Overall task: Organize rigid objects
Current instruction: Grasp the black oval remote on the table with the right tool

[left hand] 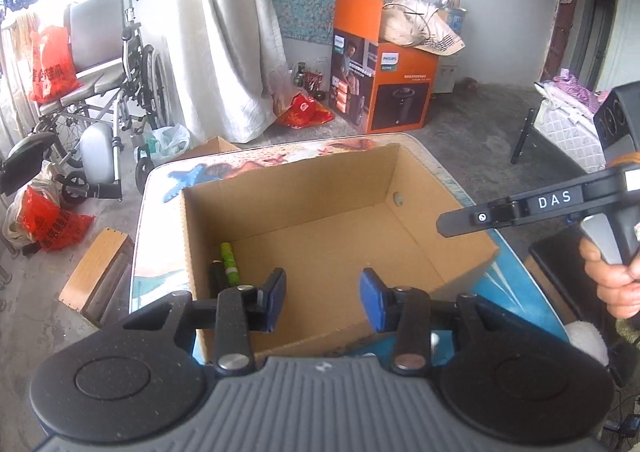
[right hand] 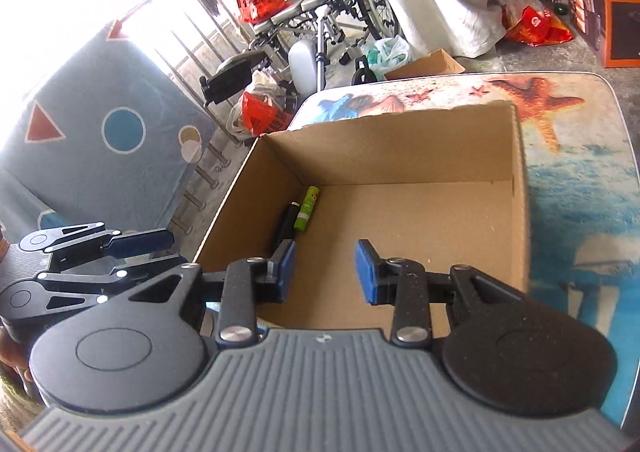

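Hovering over cardboard box [left hand: 320, 220]: left gripper [left hand: 323, 300], jaws apart, nothing between pads. Right gripper [right hand: 325, 272] likewise spread and empty, above box near edge. Green tube [right hand: 306, 208] and black tube [right hand: 286, 223] lie side by side, touching, on box floor at 9 o'clock wall. Box sits on starfish-print table [right hand: 560, 124].

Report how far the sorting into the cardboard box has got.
Done: a green tube and a black tube lie side by side along the left wall of the cardboard box. In hand: nothing; the left gripper and the right gripper are both open and empty over the box's near edge. Left: no other loose items show on the table, so I cannot tell what remains.
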